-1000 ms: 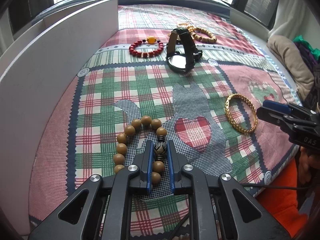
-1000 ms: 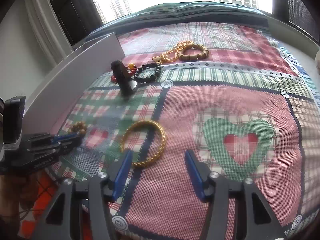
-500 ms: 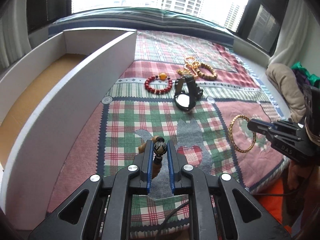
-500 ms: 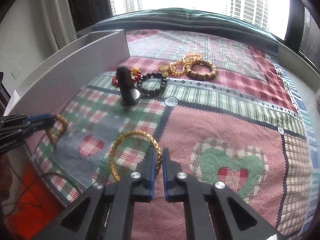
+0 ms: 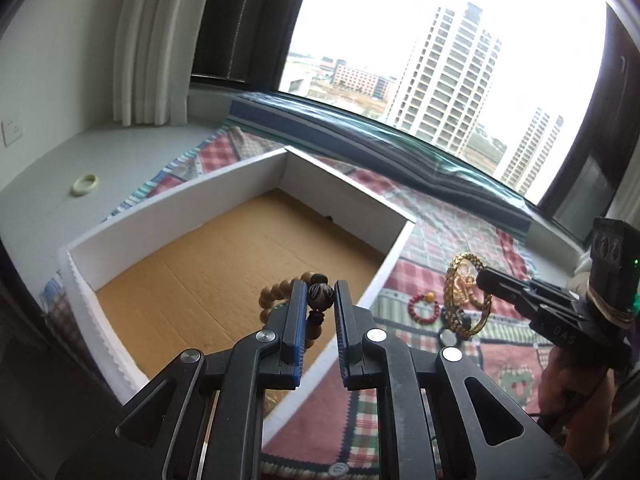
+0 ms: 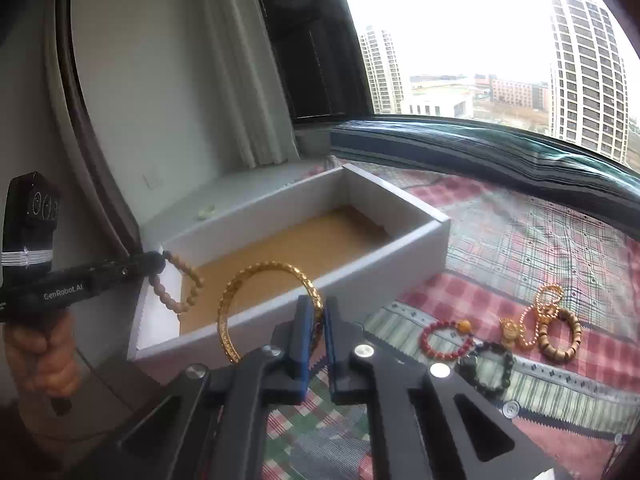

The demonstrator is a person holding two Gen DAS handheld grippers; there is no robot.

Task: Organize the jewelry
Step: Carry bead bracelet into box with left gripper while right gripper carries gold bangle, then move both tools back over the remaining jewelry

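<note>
Both bracelets were lying on the quilt a moment ago, but now the left hand-held gripper pinches the wooden bead bracelet and the right hand-held gripper, just snapped shut, holds the gold bangle, both lifted near the open white box, ready to drop in.

I look out through a wide window full of flat, overcast daylight, with pale high-rise towers and low buildings beyond. White pleated curtains hang at its left beside a dark blind. The wall is plain white, with a socket plate. A grey-white sill ledge runs below it, and a plaid patchwork quilt covers the surface under the window.
</note>
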